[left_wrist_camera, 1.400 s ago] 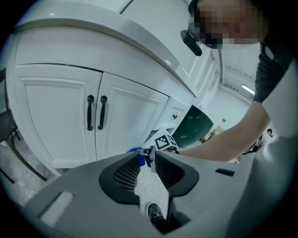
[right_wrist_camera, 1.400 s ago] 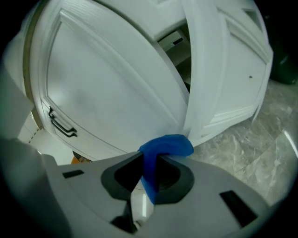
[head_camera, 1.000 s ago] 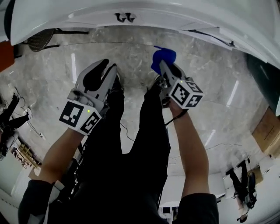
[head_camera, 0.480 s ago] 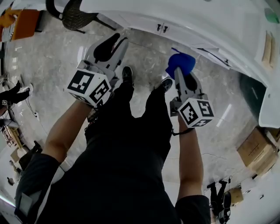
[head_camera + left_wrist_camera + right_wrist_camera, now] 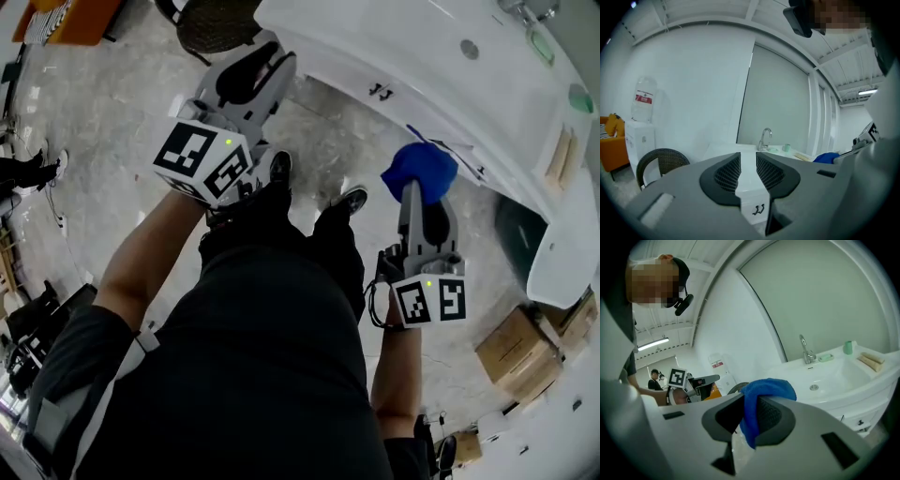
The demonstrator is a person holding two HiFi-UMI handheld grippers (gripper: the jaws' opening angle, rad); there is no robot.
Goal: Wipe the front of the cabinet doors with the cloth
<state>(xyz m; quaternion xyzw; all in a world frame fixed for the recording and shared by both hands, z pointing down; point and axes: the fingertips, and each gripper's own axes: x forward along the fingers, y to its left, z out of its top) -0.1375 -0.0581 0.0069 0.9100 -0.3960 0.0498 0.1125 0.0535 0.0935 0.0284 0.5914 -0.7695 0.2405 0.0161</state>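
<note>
The white cabinet doors (image 5: 367, 75) under the sink carry two small dark handles (image 5: 380, 91), which also show between the left jaws (image 5: 759, 209). A bunched blue cloth (image 5: 419, 169) is pinched in my right gripper (image 5: 419, 194), held short of the cabinet front and apart from it. In the right gripper view the cloth (image 5: 769, 389) bulges out over the two pads of my right gripper (image 5: 749, 412). My left gripper (image 5: 272, 58) is raised at the upper left with nothing in it. Its jaws (image 5: 747, 161) stand a narrow gap apart.
A sink basin (image 5: 820, 376) with a tap (image 5: 806, 350) tops the cabinet. A dark wicker chair (image 5: 216, 23) and a water dispenser (image 5: 640, 136) stand to the left. Cardboard boxes (image 5: 520, 352) lie on the marble floor at the right. My legs and shoes (image 5: 352, 199) are below.
The view has swung, so the cabinet now sits at the upper right. The right gripper with the cloth has moved right, the left gripper has risen.
</note>
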